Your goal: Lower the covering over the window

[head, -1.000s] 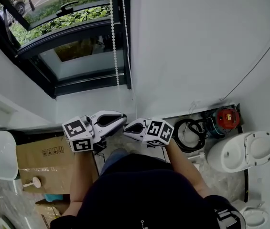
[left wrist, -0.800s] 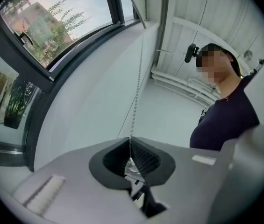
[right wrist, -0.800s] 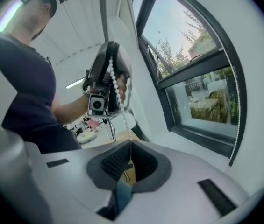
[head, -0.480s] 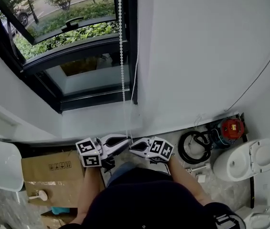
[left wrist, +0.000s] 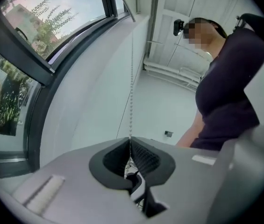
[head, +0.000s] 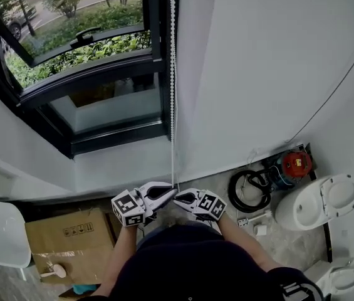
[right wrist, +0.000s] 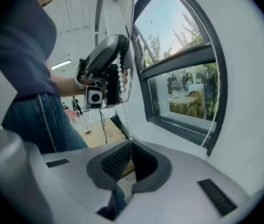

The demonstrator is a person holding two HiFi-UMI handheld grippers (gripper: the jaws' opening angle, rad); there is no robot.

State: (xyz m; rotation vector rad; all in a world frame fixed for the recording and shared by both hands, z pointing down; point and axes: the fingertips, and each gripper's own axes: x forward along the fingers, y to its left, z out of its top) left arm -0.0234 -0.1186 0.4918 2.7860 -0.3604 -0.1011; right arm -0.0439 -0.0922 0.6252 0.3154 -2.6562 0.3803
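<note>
Your left tool (head: 169,192) and right tool (head: 179,196), lower centre, both clamp shut on the white beaded pull chain (head: 172,105) hanging from top centre beside the black-framed window (head: 101,83). It looks like a grip for drawing the unseen covering down.

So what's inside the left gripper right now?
The bead chain drops straight down between the jaws of the left gripper, which are shut on it. Where the chain goes beyond the pinch is covered by the gripper itself.
</note>
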